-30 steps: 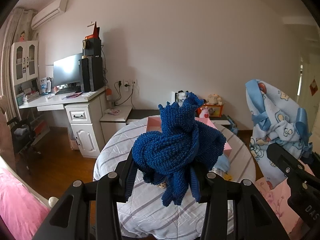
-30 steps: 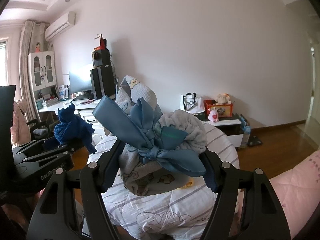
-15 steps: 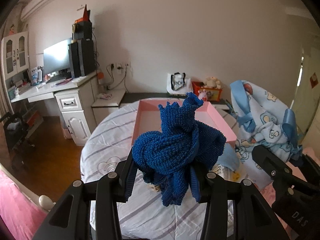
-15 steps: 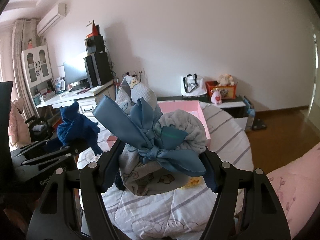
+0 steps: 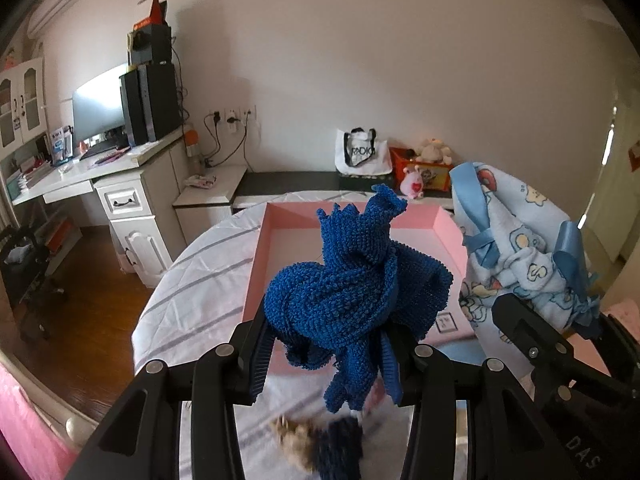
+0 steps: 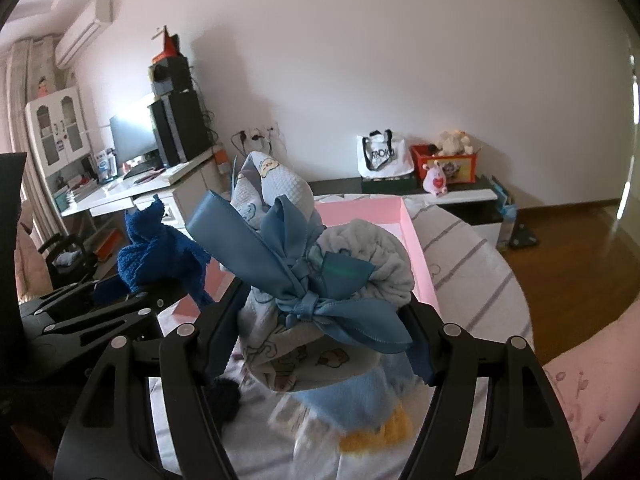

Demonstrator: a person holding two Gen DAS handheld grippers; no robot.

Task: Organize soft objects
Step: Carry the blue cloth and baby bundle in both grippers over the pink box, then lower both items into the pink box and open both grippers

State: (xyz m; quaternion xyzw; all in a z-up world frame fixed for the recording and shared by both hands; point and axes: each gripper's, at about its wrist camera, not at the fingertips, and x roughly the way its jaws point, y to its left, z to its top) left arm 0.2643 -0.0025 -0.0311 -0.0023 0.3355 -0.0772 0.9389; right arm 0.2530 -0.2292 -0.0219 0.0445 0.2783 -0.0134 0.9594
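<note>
Left gripper fingers pinch a knotted dark blue knitted cloth; right gripper fingers clamp a pale blue ribbon-tied printed bundle. Both look light, soft and compressible; best held at the bulky middle. The shallow pink tray on the striped table looms closer than before.

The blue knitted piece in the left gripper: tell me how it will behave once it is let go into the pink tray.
The blue knitted piece looks floppy: its loose ends hang limp below the left gripper. Bunched and soft, it will probably slump and spread in the pink tray rather than roll. The coarse knit probably grips the pads, so it may cling briefly on release.
</note>
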